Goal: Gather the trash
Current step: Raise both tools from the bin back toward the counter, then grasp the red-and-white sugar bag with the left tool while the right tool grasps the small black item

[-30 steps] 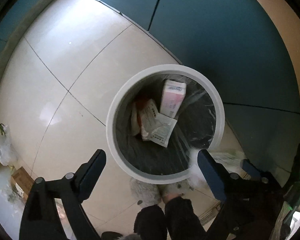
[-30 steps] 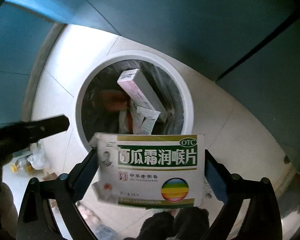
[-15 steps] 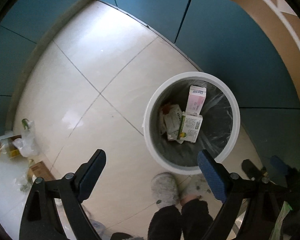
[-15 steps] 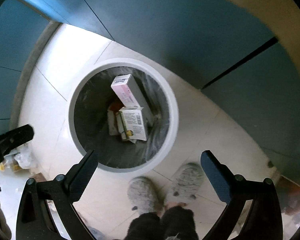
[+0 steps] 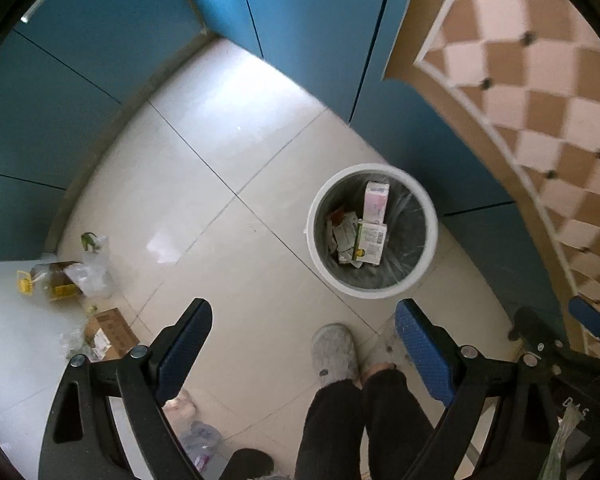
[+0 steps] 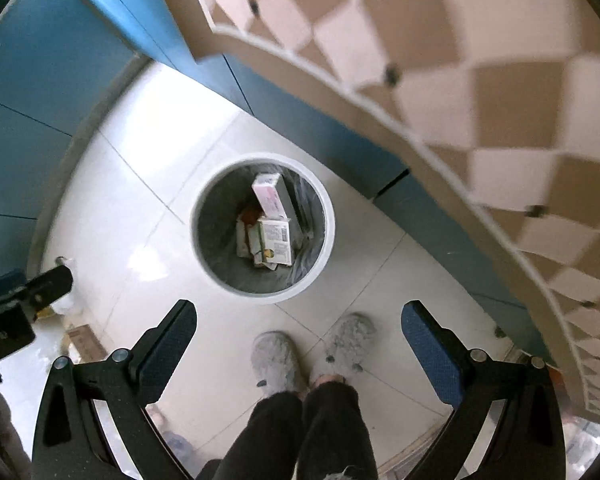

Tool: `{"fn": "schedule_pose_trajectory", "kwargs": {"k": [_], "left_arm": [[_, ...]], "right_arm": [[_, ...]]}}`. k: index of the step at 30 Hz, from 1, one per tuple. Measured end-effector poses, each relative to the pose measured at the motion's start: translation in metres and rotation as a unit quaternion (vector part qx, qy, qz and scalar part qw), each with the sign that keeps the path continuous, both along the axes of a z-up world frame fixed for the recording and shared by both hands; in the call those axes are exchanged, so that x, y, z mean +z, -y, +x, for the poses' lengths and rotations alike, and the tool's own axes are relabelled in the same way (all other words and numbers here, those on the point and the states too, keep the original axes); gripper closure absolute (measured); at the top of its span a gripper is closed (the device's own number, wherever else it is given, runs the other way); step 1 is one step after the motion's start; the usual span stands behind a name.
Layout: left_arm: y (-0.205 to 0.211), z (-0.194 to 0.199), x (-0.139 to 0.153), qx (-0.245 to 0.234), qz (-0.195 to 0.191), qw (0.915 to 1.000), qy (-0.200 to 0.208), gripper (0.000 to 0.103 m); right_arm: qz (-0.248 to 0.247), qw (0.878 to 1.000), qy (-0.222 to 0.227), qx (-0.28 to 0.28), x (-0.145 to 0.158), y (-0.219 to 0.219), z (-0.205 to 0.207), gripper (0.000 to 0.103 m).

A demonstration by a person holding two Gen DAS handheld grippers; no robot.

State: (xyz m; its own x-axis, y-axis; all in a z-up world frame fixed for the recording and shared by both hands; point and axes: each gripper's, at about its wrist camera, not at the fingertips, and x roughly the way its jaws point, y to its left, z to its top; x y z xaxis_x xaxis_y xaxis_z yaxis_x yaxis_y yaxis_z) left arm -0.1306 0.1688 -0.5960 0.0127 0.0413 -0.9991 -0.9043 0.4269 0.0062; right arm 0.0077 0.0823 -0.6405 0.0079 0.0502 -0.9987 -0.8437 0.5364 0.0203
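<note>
White-rimmed bin (image 5: 315,216) (image 6: 329,236), lined with clear plastic, stood on the tiled floor (image 5: 204,200). Inside: pink carton (image 5: 376,202) (image 6: 270,198), long axis pointing toward the blue cabinets (image 5: 308,20); green-edged medicine box (image 5: 370,242) (image 6: 277,241) flat beside it. Left gripper (image 5: 303,344) and right gripper (image 6: 299,346): fingers spread wide, gripping nothing.

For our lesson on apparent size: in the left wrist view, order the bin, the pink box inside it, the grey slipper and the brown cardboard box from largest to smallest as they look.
1. Bin
2. Grey slipper
3. Brown cardboard box and pink box: they look alike, and the pink box lies farther away, so no ranking.
</note>
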Motion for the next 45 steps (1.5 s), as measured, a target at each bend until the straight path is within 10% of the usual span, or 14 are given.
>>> {"fn": "schedule_pose_trajectory", "kwargs": {"k": [11, 23, 30, 36, 45], "left_arm": [[0.036, -0.012, 0.171, -0.013, 0.044, 0.9982, 0.039, 0.009], [0.074, -0.017, 0.286, -0.025, 0.093, 0.9918, 0.084, 0.009], [0.062, 0.041, 0.328, -0.051, 0.136, 0.9814, 0.125, 0.0], [0.048, 0.157, 0.32, -0.072, 0.108, 0.9796, 0.153, 0.0], [0.022, 0.331, 0.233, -0.129, 0.011, 0.9857, 0.107, 0.002]], "right_arm": [[0.051, 0.999, 0.014, 0.01, 0.2, 0.032, -0.012, 0.0], [0.115, 0.993, 0.012, 0.021, 0.362, 0.074, -0.027, 0.0], [0.152, 0.987, -0.033, -0.045, 0.393, 0.098, 0.025, 0.0], [0.171, 0.97, -0.023, -0.169, 0.399, 0.141, 0.151, 0.002], [0.141, 0.961, -0.06, -0.229, 0.322, 0.15, 0.335, 0.079]]}}
